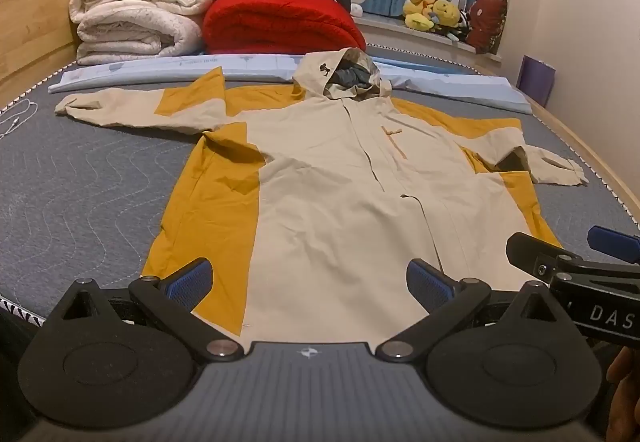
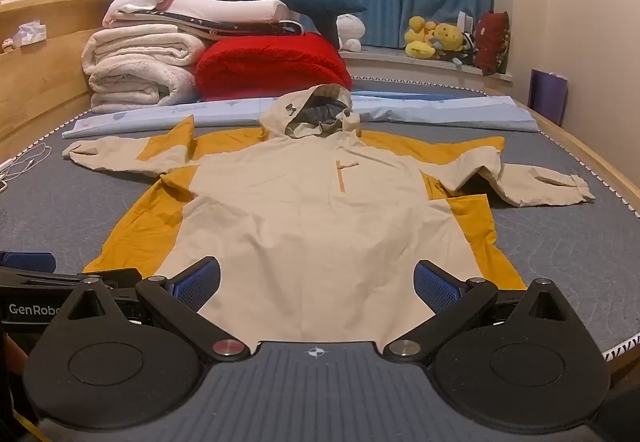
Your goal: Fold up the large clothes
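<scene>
The beige-and-yellow jacket (image 2: 320,218) lies spread flat and wholly unfolded on the bed (image 2: 560,242), both the left claw (image 1: 310,284) and right claw (image 2: 318,284) gaping wide, empty, above its hem.

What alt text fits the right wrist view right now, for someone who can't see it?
A beige and mustard hooded jacket lies spread flat, front up, on a grey quilted mattress, sleeves out to both sides. The right gripper hangs over its hem, jaws open and empty.
</scene>
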A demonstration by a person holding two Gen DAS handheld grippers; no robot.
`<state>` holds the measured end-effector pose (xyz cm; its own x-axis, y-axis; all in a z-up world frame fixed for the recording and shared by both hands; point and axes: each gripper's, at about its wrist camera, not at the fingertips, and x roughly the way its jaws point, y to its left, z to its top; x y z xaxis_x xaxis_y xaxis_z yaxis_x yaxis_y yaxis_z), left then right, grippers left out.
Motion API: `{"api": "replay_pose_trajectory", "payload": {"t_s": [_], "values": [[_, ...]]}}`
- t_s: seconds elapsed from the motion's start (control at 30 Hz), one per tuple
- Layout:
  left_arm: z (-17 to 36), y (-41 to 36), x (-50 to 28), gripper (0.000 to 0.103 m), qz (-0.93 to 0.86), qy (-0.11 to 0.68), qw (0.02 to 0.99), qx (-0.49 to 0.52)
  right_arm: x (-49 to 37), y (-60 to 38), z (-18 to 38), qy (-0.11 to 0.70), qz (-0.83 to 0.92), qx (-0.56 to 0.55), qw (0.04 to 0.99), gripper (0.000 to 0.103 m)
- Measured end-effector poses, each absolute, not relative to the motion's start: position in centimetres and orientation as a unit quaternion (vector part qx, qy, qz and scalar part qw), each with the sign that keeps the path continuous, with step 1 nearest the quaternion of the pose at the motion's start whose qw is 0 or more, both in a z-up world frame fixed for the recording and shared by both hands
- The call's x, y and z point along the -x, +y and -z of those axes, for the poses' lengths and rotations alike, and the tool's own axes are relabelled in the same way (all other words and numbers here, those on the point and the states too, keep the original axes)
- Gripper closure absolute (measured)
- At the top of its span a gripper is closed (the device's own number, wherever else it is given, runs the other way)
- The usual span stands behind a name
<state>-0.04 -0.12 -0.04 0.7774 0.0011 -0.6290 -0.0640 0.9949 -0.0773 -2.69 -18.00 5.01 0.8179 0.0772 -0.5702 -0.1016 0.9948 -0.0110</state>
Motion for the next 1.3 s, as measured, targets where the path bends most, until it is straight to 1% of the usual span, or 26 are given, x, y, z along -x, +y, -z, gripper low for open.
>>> {"api": "replay_pose_trajectory", "payload": {"t_s": [1.23,1.3], "values": [[0.17,-0.03,0.26,0.0,-0.018,0.336,0.94,0.05,2.68,-17.86,-4.88,0.296,-0.046,0.021,0.954,0.001],[0.6,-0.01,-0.01,0.0,-0.017,0.334,0.941,0.048,2.66,-17.82,-4.9,0.293,-0.047,0.024,0.955,0.002]]}}
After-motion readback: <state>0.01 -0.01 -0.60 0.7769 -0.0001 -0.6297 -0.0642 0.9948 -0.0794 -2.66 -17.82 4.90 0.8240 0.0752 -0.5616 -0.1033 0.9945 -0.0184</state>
